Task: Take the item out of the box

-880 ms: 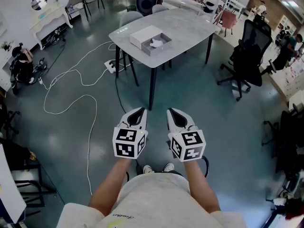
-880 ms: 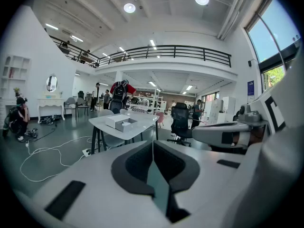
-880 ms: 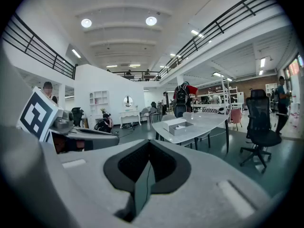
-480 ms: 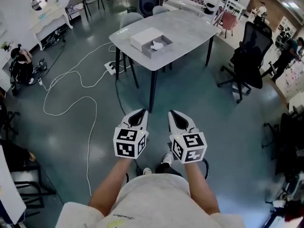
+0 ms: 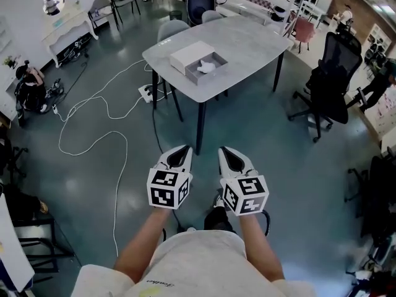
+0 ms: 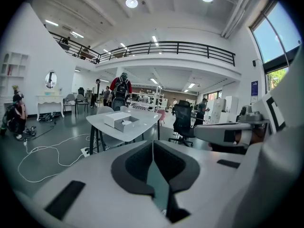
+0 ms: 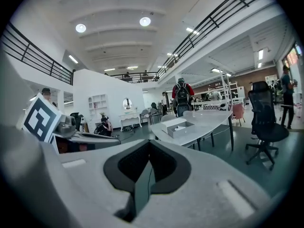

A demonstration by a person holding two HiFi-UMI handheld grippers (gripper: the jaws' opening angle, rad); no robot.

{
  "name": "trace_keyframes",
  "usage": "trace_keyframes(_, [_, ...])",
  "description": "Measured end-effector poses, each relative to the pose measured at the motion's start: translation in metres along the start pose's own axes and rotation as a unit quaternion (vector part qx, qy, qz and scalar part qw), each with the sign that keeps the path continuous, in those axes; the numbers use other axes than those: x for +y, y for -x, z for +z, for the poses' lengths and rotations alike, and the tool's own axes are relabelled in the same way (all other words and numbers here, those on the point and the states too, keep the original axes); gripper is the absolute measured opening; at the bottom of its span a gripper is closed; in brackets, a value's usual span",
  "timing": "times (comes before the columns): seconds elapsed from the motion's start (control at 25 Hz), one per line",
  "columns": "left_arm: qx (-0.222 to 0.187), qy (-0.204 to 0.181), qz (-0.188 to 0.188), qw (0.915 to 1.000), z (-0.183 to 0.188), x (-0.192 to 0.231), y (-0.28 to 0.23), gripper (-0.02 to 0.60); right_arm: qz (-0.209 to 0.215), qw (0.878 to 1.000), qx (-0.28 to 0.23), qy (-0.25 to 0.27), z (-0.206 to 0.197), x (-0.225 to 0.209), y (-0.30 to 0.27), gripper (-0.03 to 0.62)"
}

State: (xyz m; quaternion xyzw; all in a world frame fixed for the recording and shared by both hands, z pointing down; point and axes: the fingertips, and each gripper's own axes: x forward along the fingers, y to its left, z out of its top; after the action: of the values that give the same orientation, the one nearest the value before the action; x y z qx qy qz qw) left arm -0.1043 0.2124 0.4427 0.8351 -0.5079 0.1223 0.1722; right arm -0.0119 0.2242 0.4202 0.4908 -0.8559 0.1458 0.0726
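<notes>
1. The person has stepped closer. The bench [image 5: 247,42] is nearer, though well apart from the tools.
2. Left hand-held gripper [image 5: 180,153] and right hand-held gripper [image 5: 232,156]: jaws together, nothing held.
3. The white item [image 5: 206,67] lies in the open box [image 5: 199,77]; approach under way.

Left claw [image 5: 183,148] and right claw [image 5: 224,150]: matt white plastic shells, matt black inner faces. Floor [image 5: 93,184] under them: smooth, glossy. Table [image 5: 247,42] ahead: smooth matt grey top. Box [image 5: 189,53] on it: matt card. Chair [image 5: 331,79] to the right: black mesh.
</notes>
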Motion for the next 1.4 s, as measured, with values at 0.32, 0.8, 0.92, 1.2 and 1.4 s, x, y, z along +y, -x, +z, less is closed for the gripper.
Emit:
trace_keyframes(0.32, [0.003, -0.005, 0.017, 0.9998, 0.029, 0.005, -0.075, 0.015, 0.02, 1.0, -0.004, -0.015, 0.021, -0.063, -0.049, 0.005])
trace_keyframes(0.8, [0.005, 0.006, 0.051, 0.9987, 0.076, -0.005, -0.18, 0.015, 0.054, 0.998, 0.009, -0.009, 0.056, -0.157, -0.105, 0.005])
trace_keyframes(0.92, [0.007, 0.004, 0.06, 0.9982, 0.083, -0.007, -0.201, 0.015, 0.063, 0.998, 0.012, -0.004, 0.06, -0.174, -0.117, 0.005])
trace_keyframes(1.2, [0.011, -0.001, 0.072, 0.9973, 0.093, -0.005, -0.23, 0.015, 0.073, 0.997, 0.008, -0.005, 0.07, -0.202, -0.137, 0.005])
trace_keyframes(1.4, [0.014, 0.005, 0.082, 0.9965, 0.094, 0.007, -0.242, 0.015, 0.082, 0.997, 0.015, -0.004, 0.07, -0.207, -0.152, 0.005])
